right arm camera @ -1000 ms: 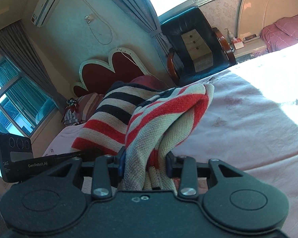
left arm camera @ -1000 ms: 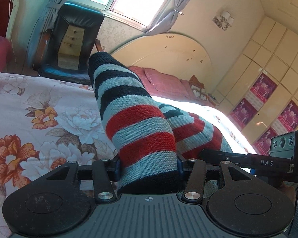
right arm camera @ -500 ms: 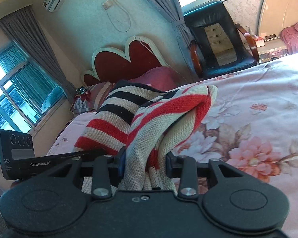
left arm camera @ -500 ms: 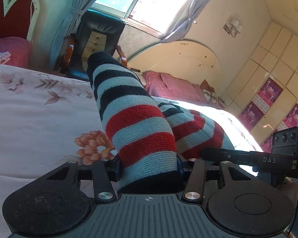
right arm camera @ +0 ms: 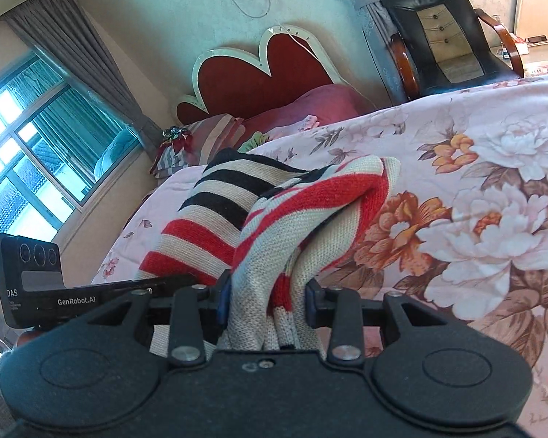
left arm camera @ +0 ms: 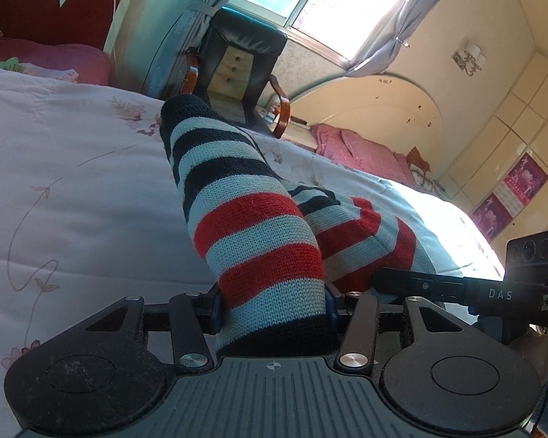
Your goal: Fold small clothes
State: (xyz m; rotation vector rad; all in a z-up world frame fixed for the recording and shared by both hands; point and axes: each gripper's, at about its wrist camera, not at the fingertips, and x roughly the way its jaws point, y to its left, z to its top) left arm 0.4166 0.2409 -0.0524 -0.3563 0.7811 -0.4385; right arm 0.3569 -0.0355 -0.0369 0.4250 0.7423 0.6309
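So both grippers have a grip on the same striped sweater. The left gripper (left arm camera: 272, 308) has its two fingers clamped on a thick rolled bit of the striped sweater (left arm camera: 252, 241), with the knit bulging up and out between the blue pads. Grey, red and dark navy bands, pretty chunky knit. The right gripper (right arm camera: 268, 304) is doing the same thing on its side, fingers pinched onto a bunched fold of that sweater (right arm camera: 310, 215), where the stripes look more cream and red in that light.

From the left wrist camera you can see the other gripper's camera arm poking in at the right edge, so the two tools are close beside each other with the sweater strung between them. The cloth is held above the bed rather than lying flat on it, as far as I can tell.

Under and behind it is the bedspread (right arm camera: 493, 189), pale pink with big peach and white flowers. Past that, pink pillows (right arm camera: 321, 106) sit against a red heart-shaped headboard (right arm camera: 259, 76). Further back there's a black leather armchair (left arm camera: 241, 62) with wooden arms by the window (left arm camera: 325, 7), grey curtains (left arm camera: 186, 33) tied back, and a second bed with a pink cover (left arm camera: 350, 146) against the far wall.
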